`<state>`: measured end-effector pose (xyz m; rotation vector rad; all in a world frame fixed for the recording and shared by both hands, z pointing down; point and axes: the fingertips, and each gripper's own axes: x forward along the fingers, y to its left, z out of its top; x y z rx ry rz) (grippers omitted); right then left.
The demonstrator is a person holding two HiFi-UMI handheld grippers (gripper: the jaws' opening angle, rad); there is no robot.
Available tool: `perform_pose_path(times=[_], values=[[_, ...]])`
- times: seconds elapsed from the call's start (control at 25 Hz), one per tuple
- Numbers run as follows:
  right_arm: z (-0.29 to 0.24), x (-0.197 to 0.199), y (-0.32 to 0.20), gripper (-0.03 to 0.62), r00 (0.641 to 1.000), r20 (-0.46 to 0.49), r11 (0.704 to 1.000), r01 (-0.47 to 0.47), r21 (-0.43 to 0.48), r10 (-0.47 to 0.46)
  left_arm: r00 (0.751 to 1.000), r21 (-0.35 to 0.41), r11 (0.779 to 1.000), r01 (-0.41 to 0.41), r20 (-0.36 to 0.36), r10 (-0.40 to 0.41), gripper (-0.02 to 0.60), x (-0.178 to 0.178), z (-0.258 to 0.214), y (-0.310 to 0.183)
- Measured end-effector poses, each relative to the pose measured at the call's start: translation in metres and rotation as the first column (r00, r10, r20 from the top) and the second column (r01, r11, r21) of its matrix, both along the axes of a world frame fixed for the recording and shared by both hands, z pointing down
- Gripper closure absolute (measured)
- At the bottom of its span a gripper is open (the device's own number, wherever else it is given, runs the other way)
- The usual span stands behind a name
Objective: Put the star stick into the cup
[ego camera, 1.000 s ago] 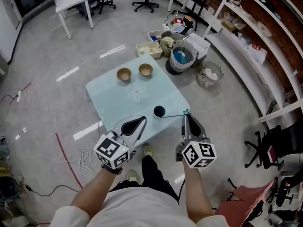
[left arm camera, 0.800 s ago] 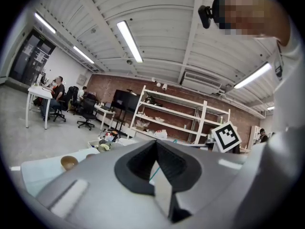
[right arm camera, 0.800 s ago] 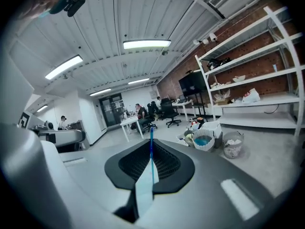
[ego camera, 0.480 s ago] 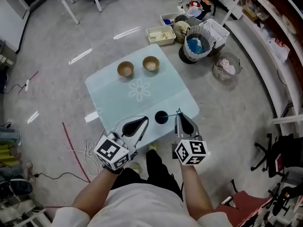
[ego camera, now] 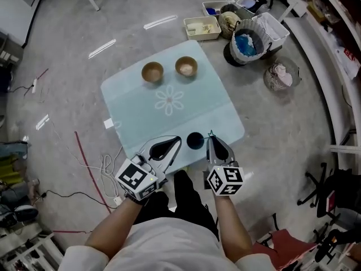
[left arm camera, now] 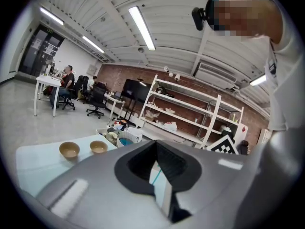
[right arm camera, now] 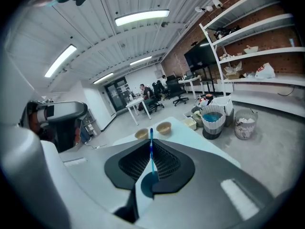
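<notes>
A dark cup (ego camera: 194, 140) stands near the front edge of the pale blue table (ego camera: 141, 103). My right gripper (ego camera: 212, 140) hovers just right of the cup, shut on the thin blue star stick (ego camera: 210, 134). In the right gripper view the stick (right arm camera: 151, 149) rises upright from between the closed pads (right arm camera: 164, 163); its lower end meets a dark teal shape I cannot identify. My left gripper (ego camera: 177, 141) sits just left of the cup, shut with nothing held. The left gripper view shows only a narrow slit between its pads (left arm camera: 174, 166).
Two wooden bowls (ego camera: 152, 71) (ego camera: 186, 66) stand side by side at the table's far edge. Baskets (ego camera: 251, 38) and a tray (ego camera: 201, 28) sit on the floor beyond the far right corner. Cables (ego camera: 104, 168) lie on the floor at the left. Shelving (ego camera: 338, 33) runs along the right.
The right gripper moved left, closer to the cup; the stick, earlier lying across toward the cup, now shows only as a short tip beside its rim. The head view shifted.
</notes>
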<state>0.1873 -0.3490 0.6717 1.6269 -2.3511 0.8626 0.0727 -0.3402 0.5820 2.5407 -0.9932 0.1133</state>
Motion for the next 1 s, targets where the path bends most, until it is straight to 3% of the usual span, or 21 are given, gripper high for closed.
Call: perform_pose_path(times=[0.28, 0.76, 1.0], values=[[0.023, -0.011, 0.003, 0.566, 0.999, 0.012, 0.998, 0.045, -0.049, -0.044, 1.000, -0.040, 0.999, 0.002, -0.013, -0.002, 0.578, -0.002, 0.018, 0.003], [0.030, 0.006, 0.012, 0.558, 0.995, -0.102, 0.997, -0.002, -0.082, -0.007, 0.999, -0.040, 0.998, -0.039, -0.029, 0.038, 0.578, 0.005, 0.021, 0.011], [0.048, 0.011, 0.022, 0.525, 0.989, -0.144, 0.983, -0.005, -0.182, -0.022, 0.998, -0.034, 0.998, -0.058, -0.033, 0.057, 0.578, 0.006, 0.017, 0.020]])
